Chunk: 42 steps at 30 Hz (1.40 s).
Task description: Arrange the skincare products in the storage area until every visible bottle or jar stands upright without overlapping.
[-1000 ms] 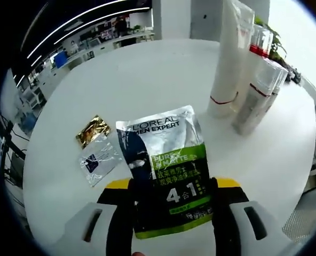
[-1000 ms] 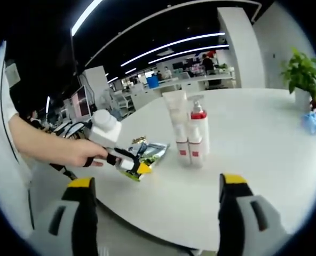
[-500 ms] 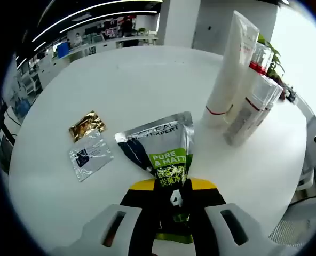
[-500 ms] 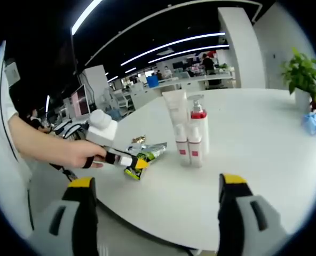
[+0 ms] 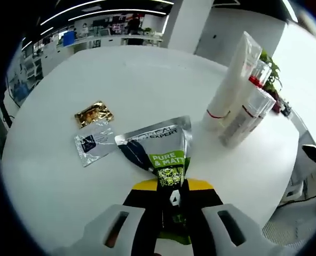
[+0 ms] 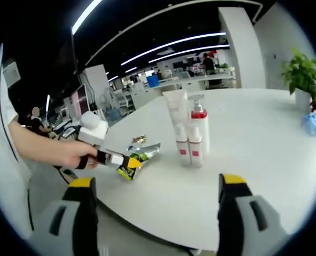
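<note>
Tongs of the left gripper (image 5: pixel 171 200) sit at the bottom centre of the left gripper view, closed on the lower end of a green-and-silver sachet (image 5: pixel 160 154) whose top lies on the white bench (image 5: pixel 136 80). Left of it lie a silver packet (image 5: pixel 94 146) and a gold packet (image 5: pixel 94 113). At upper right stand a white tube (image 5: pixel 230 82) and two bottles (image 5: pixel 249 114), close together. In the right gripper view, the right tongs (image 6: pixel 152 205) are wide open and hold nothing, at lower frame.
</note>
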{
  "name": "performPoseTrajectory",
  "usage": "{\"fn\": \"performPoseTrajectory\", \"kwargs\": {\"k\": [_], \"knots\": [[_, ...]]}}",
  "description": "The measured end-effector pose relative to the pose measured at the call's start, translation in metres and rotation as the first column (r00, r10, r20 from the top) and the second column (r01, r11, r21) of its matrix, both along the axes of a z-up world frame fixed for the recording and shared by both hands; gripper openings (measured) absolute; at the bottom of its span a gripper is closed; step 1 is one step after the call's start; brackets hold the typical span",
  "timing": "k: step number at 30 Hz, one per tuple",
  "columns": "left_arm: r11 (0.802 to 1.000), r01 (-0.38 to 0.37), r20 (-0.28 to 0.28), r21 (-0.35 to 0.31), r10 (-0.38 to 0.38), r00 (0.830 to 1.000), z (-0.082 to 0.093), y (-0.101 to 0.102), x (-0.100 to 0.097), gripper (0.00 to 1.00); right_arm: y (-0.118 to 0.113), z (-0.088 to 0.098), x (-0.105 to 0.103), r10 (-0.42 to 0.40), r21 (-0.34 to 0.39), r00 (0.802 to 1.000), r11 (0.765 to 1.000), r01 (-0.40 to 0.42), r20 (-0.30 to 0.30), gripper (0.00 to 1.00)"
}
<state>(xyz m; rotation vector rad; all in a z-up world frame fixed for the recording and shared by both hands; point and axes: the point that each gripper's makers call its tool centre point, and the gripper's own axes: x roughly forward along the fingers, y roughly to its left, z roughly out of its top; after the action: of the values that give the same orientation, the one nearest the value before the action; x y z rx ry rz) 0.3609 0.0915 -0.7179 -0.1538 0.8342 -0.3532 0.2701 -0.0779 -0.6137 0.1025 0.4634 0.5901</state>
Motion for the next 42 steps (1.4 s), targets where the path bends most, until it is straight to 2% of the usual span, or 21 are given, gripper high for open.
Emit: {"fn": "performPoseTrajectory", "kwargs": {"k": [4,10,15,21,27,31,34,40,42], "knots": [[1.000,0.008,0.022,-0.008,-0.008,1.000,0.010,0.001,-0.004,0.13,-0.001,-0.001,0.000,-0.002,-0.005,1.000,1.000,0.002,-0.002,0.93],[0.999,0.046,0.071,-0.011,-0.045,0.996,0.029,-0.003,-0.013,0.13,-0.010,0.001,0.003,-0.047,-0.002,0.999,0.999,0.047,0.009,0.90],[0.995,0.101,0.127,0.016,-0.102,0.987,0.043,-0.005,-0.022,0.13,-0.012,0.006,0.003,-0.054,-0.005,0.998,0.999,0.054,0.026,0.90],[0.989,0.150,0.177,0.013,-0.150,0.973,0.060,-0.010,-0.035,0.13,-0.006,0.014,0.003,-0.038,-0.011,0.998,0.999,0.039,0.045,0.88],[0.983,0.183,0.226,0.007,-0.180,0.957,0.078,-0.010,-0.046,0.13,0.010,0.034,0.008,-0.027,0.078,0.998,0.997,0.022,0.057,0.79],[0.977,0.213,0.267,-0.008,-0.203,0.942,0.094,-0.010,-0.054,0.13,0.031,0.043,0.007,0.017,0.118,0.998,0.993,-0.025,0.061,0.68],[0.964,0.265,0.319,0.001,-0.252,0.914,0.108,-0.014,-0.062,0.13,0.046,0.048,0.007,0.043,0.142,0.997,0.989,-0.051,0.064,0.64],[0.950,0.311,0.366,-0.021,-0.282,0.887,0.126,-0.019,-0.077,0.13,0.064,0.065,0.010,0.062,0.225,0.994,0.971,-0.080,0.088,0.54],[0.942,0.336,0.386,-0.013,-0.305,0.870,0.132,-0.023,-0.081,0.13,0.068,0.068,0.010,0.065,0.251,0.994,0.964,-0.084,0.085,0.53]]}}
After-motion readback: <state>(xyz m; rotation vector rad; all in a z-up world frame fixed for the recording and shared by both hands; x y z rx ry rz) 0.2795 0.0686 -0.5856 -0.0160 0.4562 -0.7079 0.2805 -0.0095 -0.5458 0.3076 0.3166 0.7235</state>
